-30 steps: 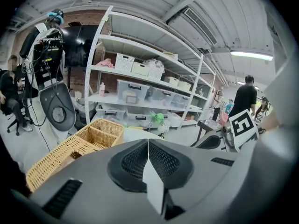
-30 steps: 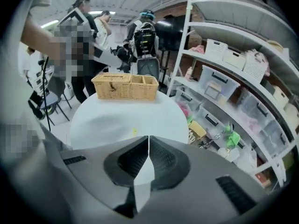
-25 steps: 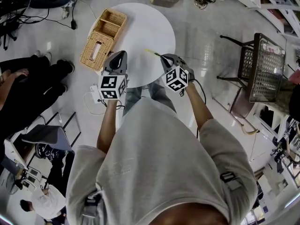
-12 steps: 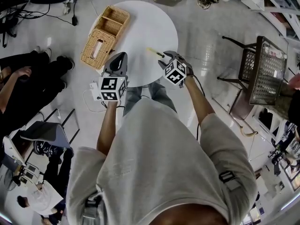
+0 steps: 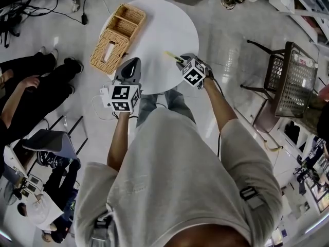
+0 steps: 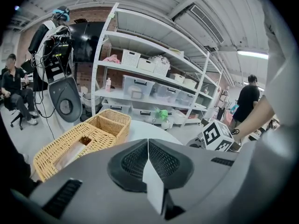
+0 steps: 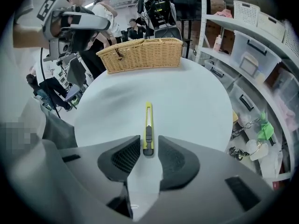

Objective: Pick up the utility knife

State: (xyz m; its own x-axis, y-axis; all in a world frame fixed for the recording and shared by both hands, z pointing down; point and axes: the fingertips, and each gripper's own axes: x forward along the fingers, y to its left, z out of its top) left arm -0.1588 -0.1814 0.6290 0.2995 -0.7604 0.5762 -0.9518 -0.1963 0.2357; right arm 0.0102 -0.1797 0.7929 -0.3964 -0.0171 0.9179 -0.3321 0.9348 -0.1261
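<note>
The right gripper (image 7: 149,143) stood with its jaws apart, straddling the near end of the slim yellow-green plastic utility knife with a black slider (image 7: 148,123). The knife lay flat on the round white table (image 7: 201,97), running lengthwise away from the gripper, and a sliver of tabletop showed on each side of its handle, so nothing was clamped yet. In the head view the knife (image 5: 171,56) sat toward the table's right side, just ahead of the right gripper (image 5: 181,62). A long woven wicker basket (image 7: 140,54) rested well apart from it at the opposite edge. The left gripper (image 6: 148,146) was pressed shut on nothing and hung over the table's near rim beside the basket (image 5: 117,32). The risk lay in how little of the knife sat between the pads: closing there would probably catch only the tail, and the long free end could droop or swivel on the lift. The body was also thin and low on a smooth top, so pads held slightly high might skid over it or nudge it away.
</note>
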